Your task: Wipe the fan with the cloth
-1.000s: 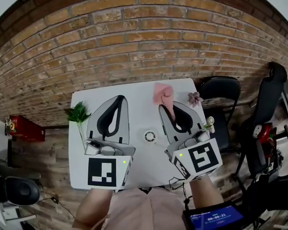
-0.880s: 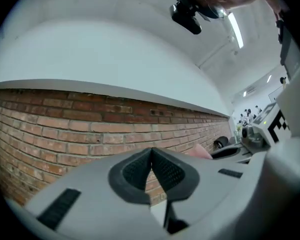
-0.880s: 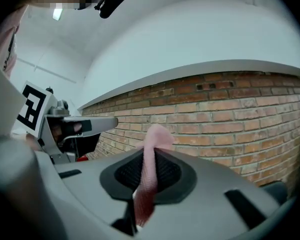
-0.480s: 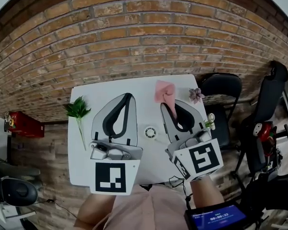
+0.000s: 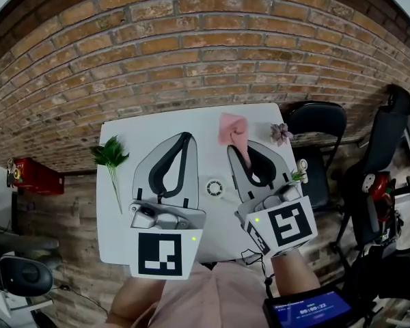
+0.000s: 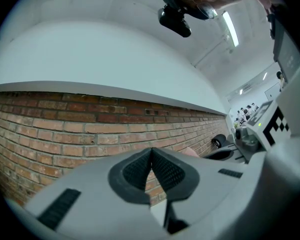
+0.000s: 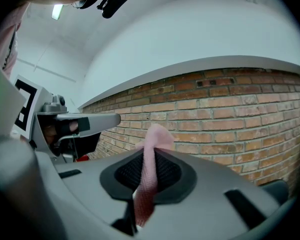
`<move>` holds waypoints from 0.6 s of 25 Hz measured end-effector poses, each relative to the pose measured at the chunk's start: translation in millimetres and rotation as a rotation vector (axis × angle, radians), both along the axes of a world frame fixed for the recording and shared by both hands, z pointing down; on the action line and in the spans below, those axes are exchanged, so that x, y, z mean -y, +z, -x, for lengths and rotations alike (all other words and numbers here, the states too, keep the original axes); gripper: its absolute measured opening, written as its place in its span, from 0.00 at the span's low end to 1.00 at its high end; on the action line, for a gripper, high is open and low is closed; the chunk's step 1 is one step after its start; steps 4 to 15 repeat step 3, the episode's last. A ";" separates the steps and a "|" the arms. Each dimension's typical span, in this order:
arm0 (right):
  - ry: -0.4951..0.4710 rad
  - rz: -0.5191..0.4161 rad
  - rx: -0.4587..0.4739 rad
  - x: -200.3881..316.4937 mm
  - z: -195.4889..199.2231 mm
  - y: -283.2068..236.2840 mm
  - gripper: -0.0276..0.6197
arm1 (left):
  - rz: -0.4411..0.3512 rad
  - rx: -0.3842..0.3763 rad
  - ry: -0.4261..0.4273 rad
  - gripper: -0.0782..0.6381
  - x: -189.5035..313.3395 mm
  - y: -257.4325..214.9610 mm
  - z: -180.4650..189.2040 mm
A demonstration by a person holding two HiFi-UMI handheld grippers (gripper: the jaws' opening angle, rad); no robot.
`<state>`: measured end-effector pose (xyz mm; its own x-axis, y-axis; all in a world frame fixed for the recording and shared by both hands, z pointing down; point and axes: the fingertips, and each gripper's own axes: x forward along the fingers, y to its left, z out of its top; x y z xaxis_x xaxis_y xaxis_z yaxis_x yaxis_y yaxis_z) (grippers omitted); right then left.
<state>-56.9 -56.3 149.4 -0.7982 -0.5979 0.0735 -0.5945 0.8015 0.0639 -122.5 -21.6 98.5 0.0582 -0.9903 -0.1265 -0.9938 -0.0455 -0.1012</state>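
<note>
- The fan [image 5: 214, 188], a small round white unit, lies flat near the middle of the white surface [image 5: 143, 132], between the two tools and touched by neither.
- The pink cloth [image 5: 232, 130] is clamped in the right tool [image 5: 239, 149]. In the right gripper view, a strip of it runs up between the closed jaws and bunches past their tips. In the head view, the bunch hangs on the far side of the fan.
- The left tool [image 5: 184, 137] has its jaws fully together with nothing between them, pointed at the brick wall [image 5: 205, 53].
- Step in hand, as judged: cloth secured, wiping not yet started.
- Next move calls for: lower the right tool and draw it back so the loose bunch meets the fan's top face. The left tool may need to steady the light fan against sliding.
- Writing: no brand or label is legible on the fan or cloth. The marker cubes [image 5: 165, 254] carry only black-and-white square patterns. A screen [image 5: 307, 309] at the lower edge shows digits too small to read.
</note>
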 end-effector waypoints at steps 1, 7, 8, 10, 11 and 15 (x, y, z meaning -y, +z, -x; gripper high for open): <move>-0.001 0.000 0.000 0.8 0.3 0.2 0.10 | 0.001 -0.003 -0.001 0.12 0.6 0.4 0.1; -0.001 -0.001 0.001 2.4 0.7 0.5 0.10 | 0.003 -0.005 -0.003 0.12 1.9 1.0 0.5; -0.001 -0.001 0.001 2.4 0.7 0.5 0.10 | 0.003 -0.005 -0.003 0.12 1.9 1.0 0.5; -0.001 -0.001 0.001 2.4 0.7 0.5 0.10 | 0.003 -0.005 -0.003 0.12 1.9 1.0 0.5; -0.001 -0.001 0.001 2.4 0.7 0.5 0.10 | 0.003 -0.005 -0.003 0.12 1.9 1.0 0.5; -0.001 -0.001 0.001 2.4 0.7 0.5 0.10 | 0.003 -0.005 -0.003 0.12 1.9 1.0 0.5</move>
